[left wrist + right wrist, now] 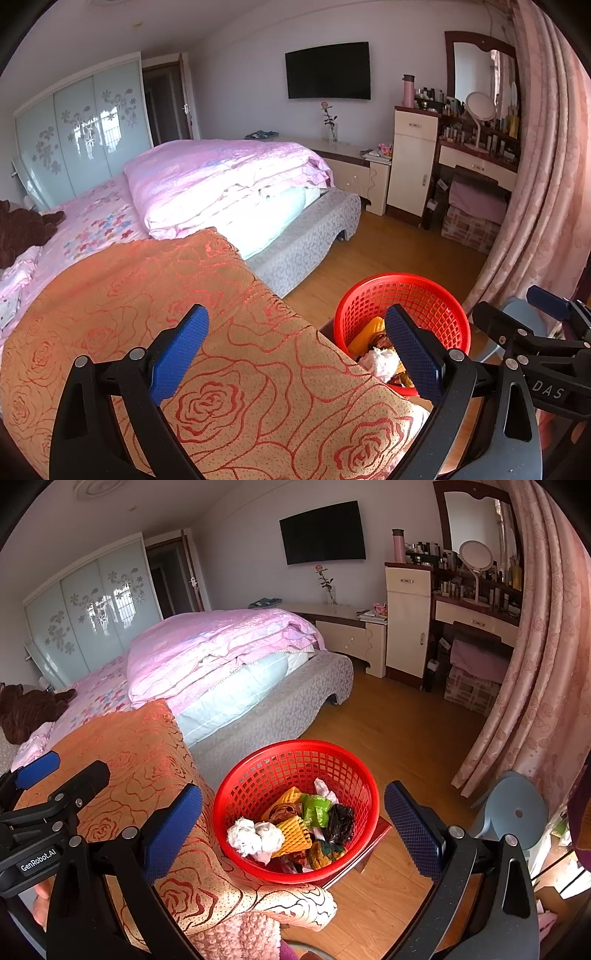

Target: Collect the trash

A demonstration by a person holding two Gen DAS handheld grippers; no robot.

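From the left wrist camera, the left gripper (295, 354) hangs with its blue-padded jaws spread wide and nothing between them, poised over the orange rose-patterned woven blanket (177, 332) that drapes the near end of the bed. Just past its right-hand pad sits the round red plastic mesh basket (424, 291), partly hidden by that pad, with crumpled white paper and yellow scraps showing inside; it stands just beside the bed edge, presumably so anything picked off the covers has only a short trip to drop. At the right margin the other tool's black frame pokes in, so the two are held close together. Over to the right wrist camera: the right gripper (293, 825) is likewise spread open and empty, and its jaws frame the basket squarely, looking down into it. Here the haul is plain: a crumpled white paper wad (255, 836), yellow foam fruit netting (293, 834), a green wrapper (316, 808), a black plastic bag scrap (340, 823). The basket rests on a low reddish stool or stand (380, 829) on the wooden floor (388, 731), raised nearer bed height. I see no loose trash on the blanket or floor from here, so my judgement is the collecting is largely done, with both tools poised above the bin.
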